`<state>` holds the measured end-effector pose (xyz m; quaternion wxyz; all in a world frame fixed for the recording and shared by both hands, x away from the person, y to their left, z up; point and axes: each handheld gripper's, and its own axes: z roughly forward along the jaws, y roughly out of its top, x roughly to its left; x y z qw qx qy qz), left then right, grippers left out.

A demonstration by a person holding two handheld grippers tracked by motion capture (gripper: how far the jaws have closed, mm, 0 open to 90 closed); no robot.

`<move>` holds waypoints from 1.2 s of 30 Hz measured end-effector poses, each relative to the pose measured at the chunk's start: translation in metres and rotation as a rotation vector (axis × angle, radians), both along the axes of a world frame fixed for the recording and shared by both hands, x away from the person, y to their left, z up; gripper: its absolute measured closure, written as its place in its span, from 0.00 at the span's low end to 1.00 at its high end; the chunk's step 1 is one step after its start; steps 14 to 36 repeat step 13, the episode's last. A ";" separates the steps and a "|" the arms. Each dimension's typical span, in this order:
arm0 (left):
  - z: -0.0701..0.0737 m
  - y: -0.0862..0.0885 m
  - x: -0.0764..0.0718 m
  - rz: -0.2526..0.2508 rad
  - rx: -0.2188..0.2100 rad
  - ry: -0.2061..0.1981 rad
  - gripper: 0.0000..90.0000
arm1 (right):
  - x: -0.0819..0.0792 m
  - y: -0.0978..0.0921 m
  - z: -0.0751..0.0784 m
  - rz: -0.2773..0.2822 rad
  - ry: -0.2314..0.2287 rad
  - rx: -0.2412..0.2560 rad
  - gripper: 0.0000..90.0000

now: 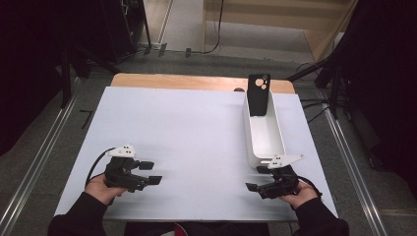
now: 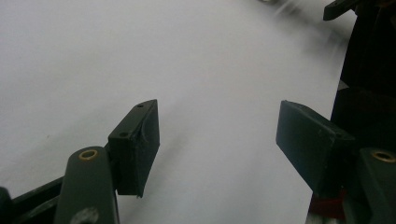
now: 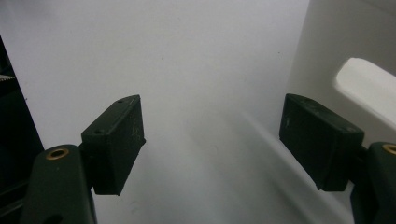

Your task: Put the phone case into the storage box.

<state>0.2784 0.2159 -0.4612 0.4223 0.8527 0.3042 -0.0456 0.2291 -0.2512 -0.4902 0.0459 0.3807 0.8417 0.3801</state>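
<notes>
A long white plastic bin (image 1: pixel 265 132) is seen standing on the white table sheet (image 1: pixel 187 137), with a black phone case with round camera cut-outs (image 1: pixel 258 93) propped upright at its far end. The right gripper (image 1: pixel 256 179) is held just beside the bin's near end, its jaws spread wide and empty. The left gripper (image 1: pixel 150 173) is held well apart from the bin, across the sheet, its jaws likewise parted over bare surface.

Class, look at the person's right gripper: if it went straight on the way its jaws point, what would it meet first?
The right gripper points left across the white table, toward the left gripper. Probably that, though depth is unclear.
</notes>
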 end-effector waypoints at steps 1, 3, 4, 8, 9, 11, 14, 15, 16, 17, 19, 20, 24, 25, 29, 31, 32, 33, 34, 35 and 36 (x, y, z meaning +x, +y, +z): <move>0.000 0.000 0.000 0.000 0.002 -0.001 0.33 | 0.000 0.000 0.000 -0.001 0.003 0.001 0.23; 0.000 0.000 0.000 0.000 0.003 -0.001 0.33 | 0.000 0.000 0.000 -0.001 0.003 0.001 0.23; 0.000 0.000 0.000 0.000 0.003 0.000 0.33 | 0.000 0.000 0.000 -0.003 0.003 0.000 0.23; 0.000 0.000 0.000 0.000 -0.001 0.000 0.33 | 0.000 -0.001 0.000 -0.003 0.003 0.000 0.23; 0.000 0.000 0.000 0.000 0.000 -0.002 0.33 | 0.000 -0.001 0.000 -0.002 0.001 0.000 0.23; 0.001 0.001 0.000 -0.001 0.002 -0.005 0.33 | 0.000 -0.002 0.000 -0.002 -0.012 -0.009 0.23; 0.001 0.001 0.000 0.002 0.002 -0.004 0.33 | 0.000 -0.003 -0.001 -0.007 -0.004 -0.005 0.23; 0.001 0.001 0.000 0.002 0.002 -0.004 0.33 | 0.000 -0.003 -0.001 -0.007 -0.004 -0.005 0.23; 0.001 0.001 0.000 0.002 0.002 -0.004 0.33 | 0.000 -0.003 -0.001 -0.007 -0.004 -0.005 0.23; 0.001 0.001 0.000 0.002 0.002 -0.004 0.33 | 0.000 -0.003 -0.001 -0.007 -0.004 -0.005 0.23; 0.001 0.001 0.000 0.002 0.002 -0.004 0.33 | 0.000 -0.003 -0.001 -0.007 -0.004 -0.005 0.23; 0.001 0.001 0.000 0.002 0.002 -0.004 0.33 | 0.000 -0.003 -0.001 -0.007 -0.004 -0.005 0.23; 0.001 0.001 0.000 0.002 0.002 -0.004 0.33 | 0.000 -0.003 -0.001 -0.007 -0.004 -0.005 0.23; 0.001 0.001 0.000 0.002 0.002 -0.004 0.33 | 0.000 -0.003 -0.001 -0.007 -0.004 -0.005 0.23; 0.001 0.001 0.000 0.002 0.002 -0.004 0.33 | 0.000 -0.003 -0.001 -0.007 -0.004 -0.005 0.23; 0.001 0.001 0.000 0.002 0.002 -0.004 0.33 | 0.000 -0.003 -0.001 -0.007 -0.004 -0.005 0.23; 0.001 0.001 0.000 0.002 0.002 -0.004 0.33 | 0.000 -0.003 -0.001 -0.007 -0.004 -0.005 0.23; 0.001 0.001 0.000 0.002 0.002 -0.004 0.33 | 0.000 -0.003 -0.001 -0.007 -0.004 -0.005 0.23; 0.001 0.001 0.000 0.002 0.002 -0.004 0.33 | 0.000 -0.003 -0.001 -0.007 -0.004 -0.005 0.23; 0.001 0.001 0.000 0.002 0.002 -0.004 0.33 | 0.000 -0.003 -0.001 -0.007 -0.004 -0.005 0.23; 0.001 0.001 0.000 0.002 0.002 -0.004 0.33 | 0.000 -0.003 -0.001 -0.007 -0.004 -0.005 0.23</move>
